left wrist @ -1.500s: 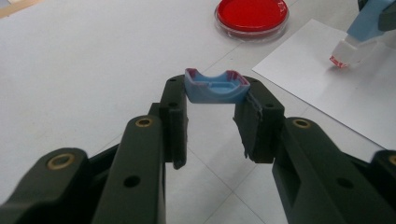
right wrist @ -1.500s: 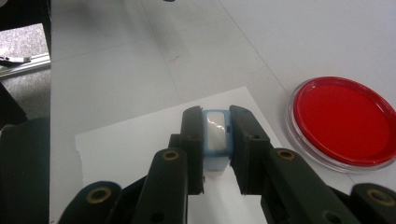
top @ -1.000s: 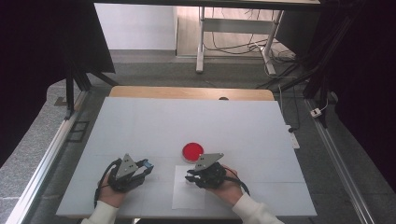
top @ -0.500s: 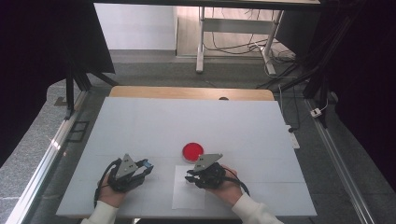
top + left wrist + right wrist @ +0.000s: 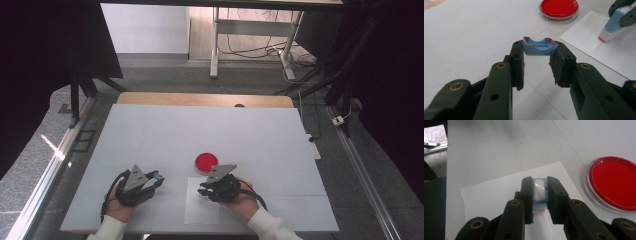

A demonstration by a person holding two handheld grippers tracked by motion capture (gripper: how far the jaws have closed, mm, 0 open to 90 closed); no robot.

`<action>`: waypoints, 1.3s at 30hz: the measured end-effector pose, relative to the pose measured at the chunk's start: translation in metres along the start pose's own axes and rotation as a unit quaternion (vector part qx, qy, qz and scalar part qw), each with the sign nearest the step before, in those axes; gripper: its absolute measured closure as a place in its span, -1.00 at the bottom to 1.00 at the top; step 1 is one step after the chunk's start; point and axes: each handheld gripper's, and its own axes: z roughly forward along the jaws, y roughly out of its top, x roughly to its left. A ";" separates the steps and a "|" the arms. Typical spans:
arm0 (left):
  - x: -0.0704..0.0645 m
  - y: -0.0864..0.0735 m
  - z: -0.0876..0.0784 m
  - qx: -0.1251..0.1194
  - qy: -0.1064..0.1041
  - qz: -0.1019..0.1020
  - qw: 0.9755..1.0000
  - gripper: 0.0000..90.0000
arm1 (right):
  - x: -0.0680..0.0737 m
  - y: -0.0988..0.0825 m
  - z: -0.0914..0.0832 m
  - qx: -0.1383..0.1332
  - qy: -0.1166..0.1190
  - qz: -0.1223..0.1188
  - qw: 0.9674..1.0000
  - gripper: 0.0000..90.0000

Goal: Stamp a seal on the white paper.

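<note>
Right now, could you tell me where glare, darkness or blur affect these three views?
High view: dark surround, a bright glint on the left rail. Left gripper view: near tool arms soft, blue cap sharp, glare on the red dish. Right gripper view: a highlight on the stamp's window.

Matt black plastic jaws with brass-looking pins, glossy clear plastic dish [image 5: 612, 183] with glossy red fill, smooth blue plastic cap [image 5: 539, 46] and stamp body [image 5: 540, 193], matt white paper sheet [image 5: 496, 195], smooth matt tabletop [image 5: 200, 130].
</note>
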 end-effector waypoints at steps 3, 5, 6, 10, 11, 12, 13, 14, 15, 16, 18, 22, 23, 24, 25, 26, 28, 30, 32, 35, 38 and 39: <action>0.000 0.000 0.000 0.001 0.000 0.000 1.000 0.43 | 0.000 0.000 0.000 -0.001 0.002 0.004 1.000 0.68; 0.000 0.000 0.000 0.001 0.000 0.000 1.000 0.43 | -0.001 0.000 0.001 -0.001 0.004 0.007 1.000 0.68; 0.000 0.000 0.000 0.000 -0.001 0.000 1.000 0.43 | -0.001 0.000 0.000 0.000 0.003 0.006 1.000 0.68; -0.001 0.000 0.000 0.000 0.000 0.000 1.000 0.43 | 0.000 0.000 0.001 0.004 0.001 0.003 1.000 0.69; -0.001 0.000 0.000 0.000 0.000 0.000 1.000 0.43 | 0.000 0.000 0.001 0.004 0.001 0.004 1.000 0.69; -0.001 0.000 0.000 0.000 0.000 0.000 1.000 0.43 | -0.001 0.001 0.001 0.007 0.001 0.003 1.000 0.69; -0.001 0.000 0.000 0.000 0.000 0.000 1.000 0.43 | -0.001 0.001 0.001 0.007 0.001 0.004 1.000 0.69; -0.001 0.000 0.000 0.000 0.000 -0.001 1.000 0.43 | 0.000 0.001 0.001 0.009 0.000 0.003 1.000 0.69; -0.001 0.000 0.000 0.000 0.000 -0.001 1.000 0.43 | 0.000 0.002 0.001 0.010 0.000 0.003 1.000 0.69; -0.001 0.000 0.000 0.000 0.000 -0.001 1.000 0.43 | 0.000 0.002 0.001 0.012 -0.002 0.001 1.000 0.69; -0.001 0.000 0.000 -0.001 0.000 -0.001 1.000 0.43 | 0.003 0.003 0.002 0.014 -0.009 -0.007 1.000 0.69; -0.001 0.001 0.000 -0.001 0.000 0.000 1.000 0.43 | 0.005 0.003 0.002 0.017 -0.010 -0.013 1.000 0.69; -0.001 0.001 0.000 -0.001 -0.001 0.000 1.000 0.43 | 0.004 0.004 0.001 0.021 -0.011 -0.013 1.000 0.69; -0.001 0.001 0.000 -0.001 -0.001 0.000 1.000 0.43 | 0.003 0.003 0.002 0.017 -0.008 -0.011 1.000 0.69; -0.001 0.001 0.000 -0.001 -0.001 -0.001 1.000 0.43 | 0.003 0.003 0.002 0.016 -0.007 -0.008 1.000 0.70; -0.001 0.001 0.000 -0.001 0.000 -0.001 1.000 0.43 | 0.003 0.003 0.002 0.016 -0.007 -0.009 1.000 0.70; -0.001 0.000 0.000 -0.001 0.000 -0.001 1.000 0.43 | 0.002 0.002 0.002 0.014 -0.005 -0.006 1.000 0.70; -0.001 0.000 0.000 -0.001 0.001 -0.002 1.000 0.43 | 0.002 0.001 0.001 0.013 -0.004 -0.006 1.000 0.70; -0.001 0.001 0.000 -0.001 0.001 -0.002 1.000 0.43 | 0.001 0.001 0.002 0.012 -0.004 -0.002 1.000 0.70; -0.001 0.001 0.000 -0.001 0.001 -0.002 1.000 0.43 | 0.001 0.000 0.001 0.010 0.000 0.000 1.000 0.70; 0.000 0.000 0.000 -0.001 0.001 -0.003 1.000 0.43 | -0.001 0.000 0.002 0.008 0.002 0.002 1.000 0.70; 0.000 0.000 0.000 -0.002 0.000 -0.003 1.000 0.43 | -0.001 -0.001 0.002 0.007 0.003 0.004 1.000 0.70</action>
